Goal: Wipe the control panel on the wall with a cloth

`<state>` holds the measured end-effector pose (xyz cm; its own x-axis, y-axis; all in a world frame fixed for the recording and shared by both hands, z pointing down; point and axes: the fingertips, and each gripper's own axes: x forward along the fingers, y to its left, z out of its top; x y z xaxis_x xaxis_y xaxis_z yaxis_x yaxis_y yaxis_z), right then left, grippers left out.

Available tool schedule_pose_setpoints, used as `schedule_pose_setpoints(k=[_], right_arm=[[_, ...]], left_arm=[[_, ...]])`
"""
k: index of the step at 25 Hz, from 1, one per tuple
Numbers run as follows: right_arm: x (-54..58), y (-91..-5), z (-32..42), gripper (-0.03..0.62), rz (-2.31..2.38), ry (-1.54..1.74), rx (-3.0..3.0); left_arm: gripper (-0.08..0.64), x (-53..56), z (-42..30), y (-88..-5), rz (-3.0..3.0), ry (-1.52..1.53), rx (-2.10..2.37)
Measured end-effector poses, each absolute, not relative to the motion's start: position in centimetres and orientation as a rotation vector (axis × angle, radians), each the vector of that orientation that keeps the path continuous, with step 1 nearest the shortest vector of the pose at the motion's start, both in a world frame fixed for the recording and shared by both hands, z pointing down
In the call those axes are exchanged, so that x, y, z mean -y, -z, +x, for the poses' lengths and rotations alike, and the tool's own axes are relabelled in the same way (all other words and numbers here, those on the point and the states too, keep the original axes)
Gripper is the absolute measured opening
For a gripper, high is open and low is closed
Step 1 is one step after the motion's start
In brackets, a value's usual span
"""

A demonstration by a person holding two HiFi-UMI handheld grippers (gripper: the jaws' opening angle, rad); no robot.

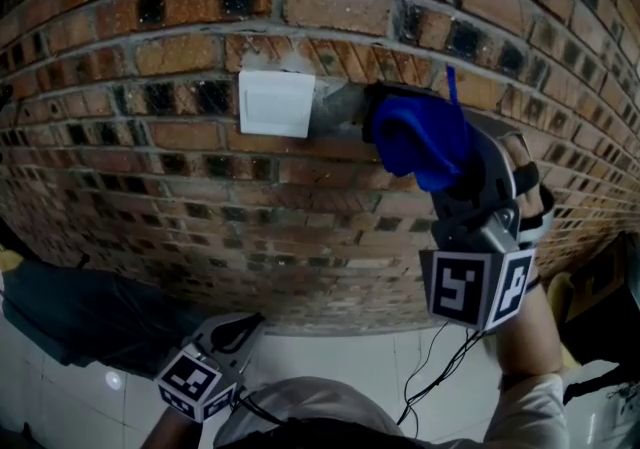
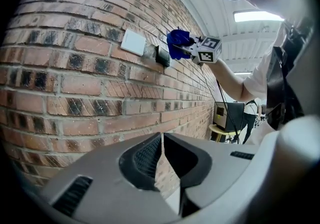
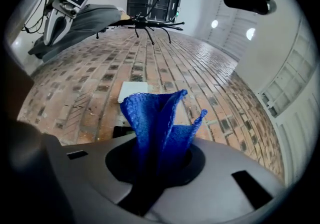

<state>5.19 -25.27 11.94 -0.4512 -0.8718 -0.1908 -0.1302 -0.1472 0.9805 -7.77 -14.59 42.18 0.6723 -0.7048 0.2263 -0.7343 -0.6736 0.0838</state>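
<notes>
Head view: a brick wall (image 1: 180,187) fills most of the frame. The white control panel (image 1: 277,103) sits on it at about 11 o'clock, with a dark box (image 1: 338,107) touching its right edge. The right gripper (image 1: 395,132) is raised at 2 o'clock, pointing at the wall. A bunched blue cloth (image 1: 420,142) is clamped in its jaws in front of the dark box, just right of the panel and apart from it. Whether the cloth touches the wall cannot be told. The right gripper's marker cube (image 1: 478,287) hangs below, at 4 o'clock. The left gripper (image 1: 240,332) is low at 7 o'clock, away from the wall, above a white tiled floor (image 1: 330,362). A dark grey fabric heap (image 1: 90,322) lies at 8 o'clock.

Left gripper view: the jaws stand almost together, with only a thin slit between them and nothing in it. The wall runs off to the right. The panel is at 11 o'clock, and the cloth and right gripper are just beyond it. A black box on a yellow stool (image 2: 227,115) stands by the wall at 3 o'clock.

Right gripper view: the jaws are closed on the cloth, whose folds stick up out of them. The panel lies straight ahead at 12 o'clock, just past the cloth's top edge. The left gripper shows at 10 o'clock, well apart.
</notes>
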Motion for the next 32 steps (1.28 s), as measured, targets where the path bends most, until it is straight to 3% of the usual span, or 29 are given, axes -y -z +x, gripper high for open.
schedule_pose_setpoints(k=[9,32], right_arm=[[29.7,-22.0,4.8,0.089,1.017,1.489,1.606],[26.9,-9.5,5.6,0.089,1.181,1.669,1.529]], left_arm=[[0.005,14.3,-8.4,-41.9,2.71,-0.27,1.195],[0.005,14.7,-8.3,-42.0,2.698,-0.25,1.2]])
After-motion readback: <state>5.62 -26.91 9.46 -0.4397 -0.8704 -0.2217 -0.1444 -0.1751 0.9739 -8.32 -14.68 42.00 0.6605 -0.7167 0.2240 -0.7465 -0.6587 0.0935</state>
